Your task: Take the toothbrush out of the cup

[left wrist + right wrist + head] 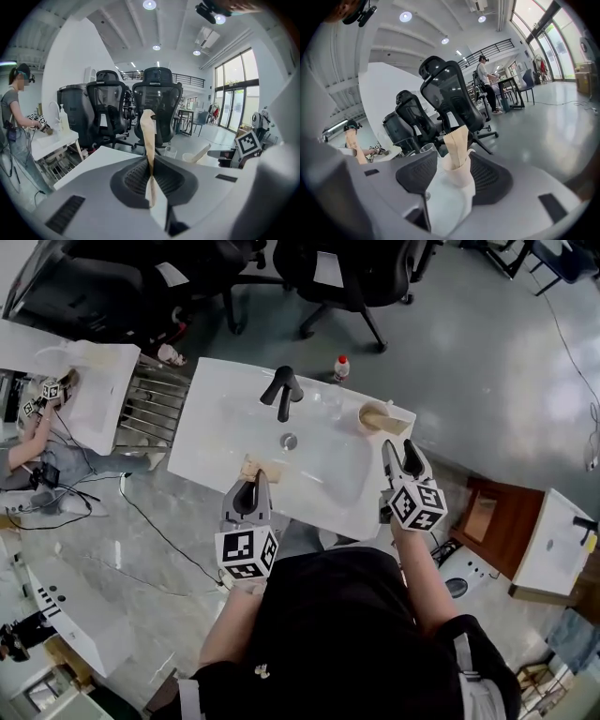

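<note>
Facing right gripper point(400, 448): toothbrush point(457, 142) in cup point(458, 177)

A toothbrush point(149, 140) in a tan paper sleeve is pinched low on its length between the closed jaws of the left tool point(150, 176). It stands nearly upright from the pads, its upper end slightly bent. From the head view it hangs over the front rim of the white washbasin point(216, 390). The cup point(457, 176) is pale beige and stands upright at the washbasin's far right corner. It sits between the wide-parted jaws of the right tool point(452, 164), ungripped. A second tan-sleeved toothbrush point(457, 140) stands in the cup, its zigzag-cut top leaning over the rim.
</note>
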Motion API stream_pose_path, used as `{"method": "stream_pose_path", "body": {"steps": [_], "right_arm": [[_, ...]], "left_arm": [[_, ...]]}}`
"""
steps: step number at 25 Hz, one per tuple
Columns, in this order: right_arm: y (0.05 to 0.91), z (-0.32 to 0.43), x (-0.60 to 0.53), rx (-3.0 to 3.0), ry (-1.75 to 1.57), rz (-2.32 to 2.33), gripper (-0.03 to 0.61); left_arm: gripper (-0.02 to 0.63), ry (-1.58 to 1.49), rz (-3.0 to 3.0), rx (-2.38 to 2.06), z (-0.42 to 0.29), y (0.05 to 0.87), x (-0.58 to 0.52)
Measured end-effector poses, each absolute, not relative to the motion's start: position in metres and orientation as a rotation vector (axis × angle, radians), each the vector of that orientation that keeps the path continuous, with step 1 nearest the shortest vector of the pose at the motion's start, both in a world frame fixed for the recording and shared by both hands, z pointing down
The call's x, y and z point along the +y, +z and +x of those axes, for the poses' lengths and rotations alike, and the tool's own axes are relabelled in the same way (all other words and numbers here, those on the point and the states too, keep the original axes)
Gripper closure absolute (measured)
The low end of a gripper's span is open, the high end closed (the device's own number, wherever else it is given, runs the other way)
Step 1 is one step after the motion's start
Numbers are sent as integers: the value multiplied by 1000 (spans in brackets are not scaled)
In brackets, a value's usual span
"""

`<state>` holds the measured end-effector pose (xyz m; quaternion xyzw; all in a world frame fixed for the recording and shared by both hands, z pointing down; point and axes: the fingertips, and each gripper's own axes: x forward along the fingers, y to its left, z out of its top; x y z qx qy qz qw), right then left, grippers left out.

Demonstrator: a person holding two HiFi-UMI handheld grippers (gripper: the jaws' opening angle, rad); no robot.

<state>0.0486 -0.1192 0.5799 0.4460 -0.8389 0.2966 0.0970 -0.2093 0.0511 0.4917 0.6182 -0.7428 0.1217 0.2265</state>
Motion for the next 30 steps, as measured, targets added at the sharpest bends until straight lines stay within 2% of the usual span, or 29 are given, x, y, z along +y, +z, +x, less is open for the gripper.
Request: {"method": "stream_pose_path", "body": {"steps": [18,21,26,30], "right_arm": [[611,33,-161,-2410,899,1410,363],[609,30,-167,-2419,867,1413,435],[605,27,-172,-2426,820,1405,501],[599,23,-171,-2437,777,1378,514]], "left_arm": [[581,331,1545,-2120,-215,504,95],[581,326,1532,-2129,-216,506,96],[581,319,1538,-2133,-215,505,96],[581,309,1543,-2132,-217,503,95]]}}
